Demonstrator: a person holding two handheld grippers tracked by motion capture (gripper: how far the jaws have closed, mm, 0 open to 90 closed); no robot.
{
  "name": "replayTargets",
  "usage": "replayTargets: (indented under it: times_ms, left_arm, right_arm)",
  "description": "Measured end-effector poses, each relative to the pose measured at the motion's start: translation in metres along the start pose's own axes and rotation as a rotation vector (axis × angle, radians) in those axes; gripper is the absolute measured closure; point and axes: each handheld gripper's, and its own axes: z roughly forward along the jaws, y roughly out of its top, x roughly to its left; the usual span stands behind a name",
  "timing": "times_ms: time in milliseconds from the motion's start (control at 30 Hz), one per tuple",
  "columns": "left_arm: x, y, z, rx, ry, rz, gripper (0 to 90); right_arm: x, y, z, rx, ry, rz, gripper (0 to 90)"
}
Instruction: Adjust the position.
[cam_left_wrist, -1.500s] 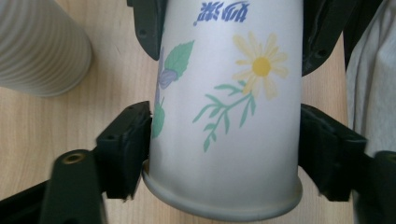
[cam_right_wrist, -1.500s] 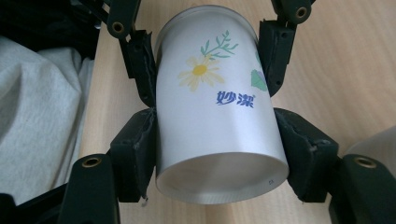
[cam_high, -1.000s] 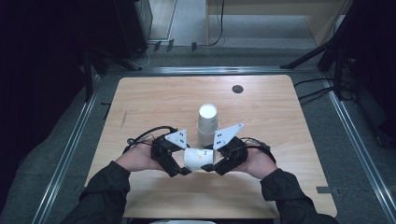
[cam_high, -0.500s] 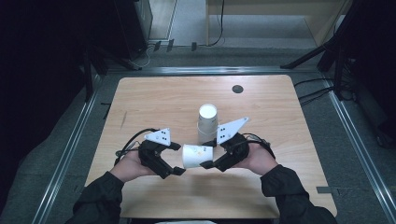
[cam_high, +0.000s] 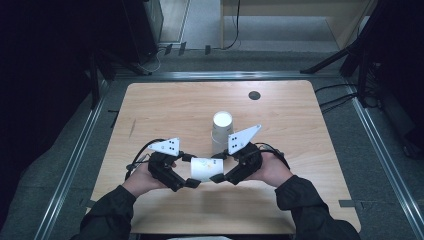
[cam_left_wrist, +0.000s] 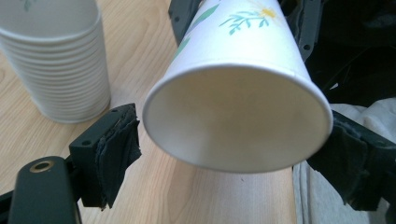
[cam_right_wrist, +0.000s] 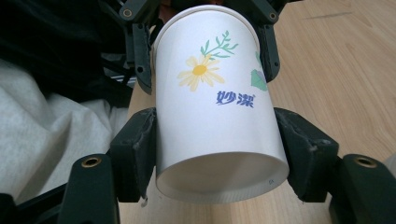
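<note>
Cup (cam_high: 206, 169) lies on its side in the air just above the surface (cam_high: 165, 107), near the person's edge, between the two grippers. White paper, printed with a yellow daisy, green sprigs and blue lettering. Its base end points toward the right gripper, its open mouth toward the left gripper.

Right gripper (cam_high: 220, 177): closed on the cup. In the right gripper view the two black pads press the cup (cam_right_wrist: 217, 112) wall on either side close to the base rim, the right gripper (cam_right_wrist: 219, 154) holding it firmly. Cup looks undented there.

Left gripper (cam_high: 192, 181): jaws spread wide, one at each side of the mouth rim. In the left gripper view the cup (cam_left_wrist: 243, 84) mouth faces the camera; the left gripper (cam_left_wrist: 233, 154) pads stand either side of it. The pad on the left of that view sits clear of the rim with surface showing between; the other pad is at the rim's edge, contact cannot be told. The jaws have just been closing a little, with the cup mouth between them, not clamped.

Stack (cam_high: 221, 131) of like cups stands upside down on the surface just beyond the grippers, near the middle. In the left gripper view the stack (cam_left_wrist: 56, 60) shows its many nested rims, apart from the held cup.

Small dark disc (cam_high: 254, 95) near the far edge, well apart from everything. Both hands, in dark sleeves, come in from the near edge.
</note>
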Motion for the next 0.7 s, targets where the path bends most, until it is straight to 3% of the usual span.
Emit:
replayTargets:
  times_ms: [267, 600, 700]
  left_arm:
    - [-0.0055, 0.0019, -0.0006, -0.040, -0.005, 0.040, 18.1]
    - [-0.0072, 0.0043, -0.0029, -0.022, 0.006, 0.060, 25.7]
    - [-0.0086, 0.0061, -0.0051, -0.008, 0.020, 0.064, 26.4]
  right_arm:
    - [0.0008, 0.0011, 0.0037, -0.001, 0.033, 0.008, 34.4]
    - [-0.0002, 0.0011, 0.0034, -0.003, 0.050, 0.022, 34.5]
    - [-0.0012, 0.0008, 0.0033, -0.019, 0.067, 0.043, 29.9]
